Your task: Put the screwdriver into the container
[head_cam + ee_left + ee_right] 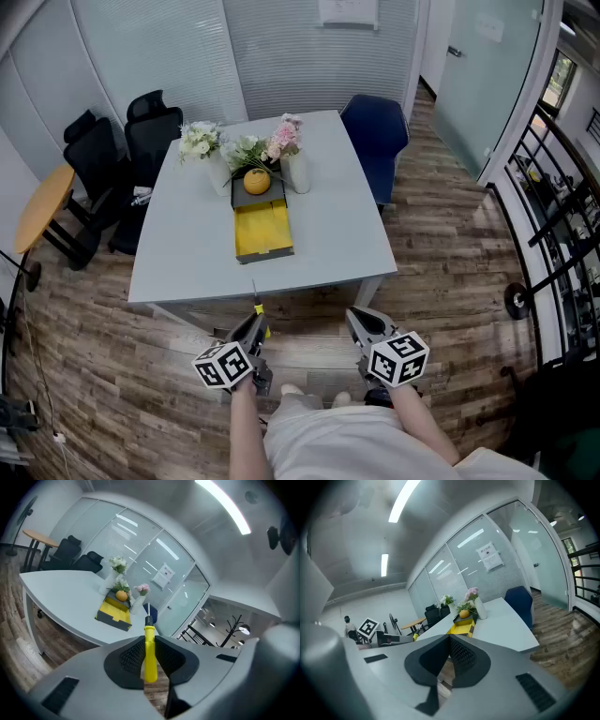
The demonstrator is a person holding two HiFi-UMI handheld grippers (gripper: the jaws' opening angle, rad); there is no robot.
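Note:
The screwdriver [150, 656] has a yellow handle and a thin metal shaft. My left gripper [149, 639] is shut on the handle, and the shaft points ahead toward the table. In the head view the left gripper [253, 323] hangs just short of the table's near edge, with the screwdriver [257, 307] sticking out of it. The container [262, 232] is an open yellow tray with dark walls at the table's middle, also seen as the container [114, 612] and the container [461, 628]. My right gripper [357, 321] is shut on nothing, its jaws [448, 638] pressed together.
The grey table [328, 234] carries an orange [256, 181] on a dark box behind the container, with white vases of flowers [286, 141] beside it. Black office chairs [141, 141] stand at left, a blue chair [375, 131] at the far right. The floor is wood.

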